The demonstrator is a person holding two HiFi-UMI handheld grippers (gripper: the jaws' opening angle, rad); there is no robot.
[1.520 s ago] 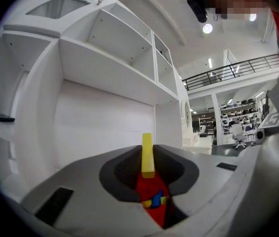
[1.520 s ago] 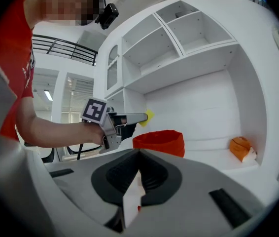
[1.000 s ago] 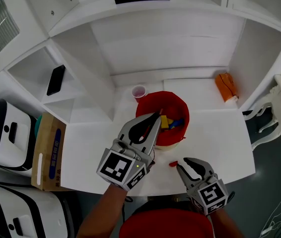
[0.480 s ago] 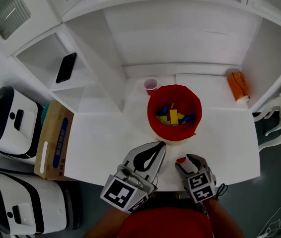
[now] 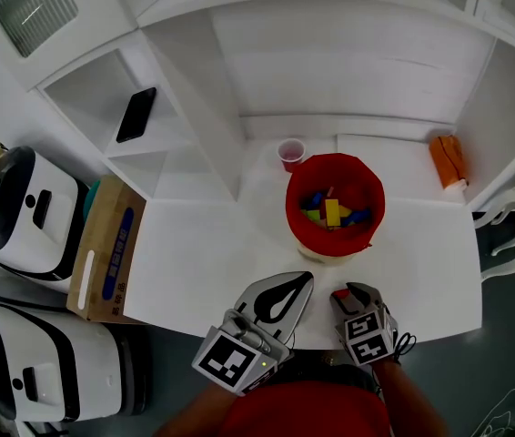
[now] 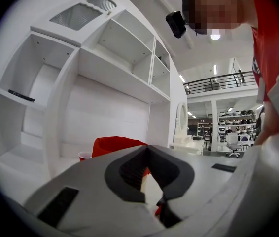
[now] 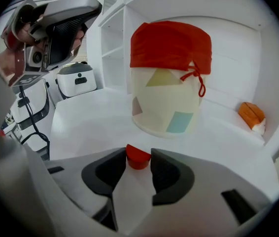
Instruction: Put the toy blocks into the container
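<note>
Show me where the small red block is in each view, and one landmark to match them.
Head view: red block near the bottom centre, at the tips of the right gripper.
Left gripper view: not clearly in it; a red sliver low in the picture may be it.
Right gripper view: low centre, between the jaws, which have just been closing on it.
Landmark: the red-topped container, in all three.

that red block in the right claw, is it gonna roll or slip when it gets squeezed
The red half-round block lies flat on the table, so it probably won't roll. It looks rigid, small and likely light. The right claw, jaws just closing with the block between them, meets a curved side, so it may slip or twist.
</note>
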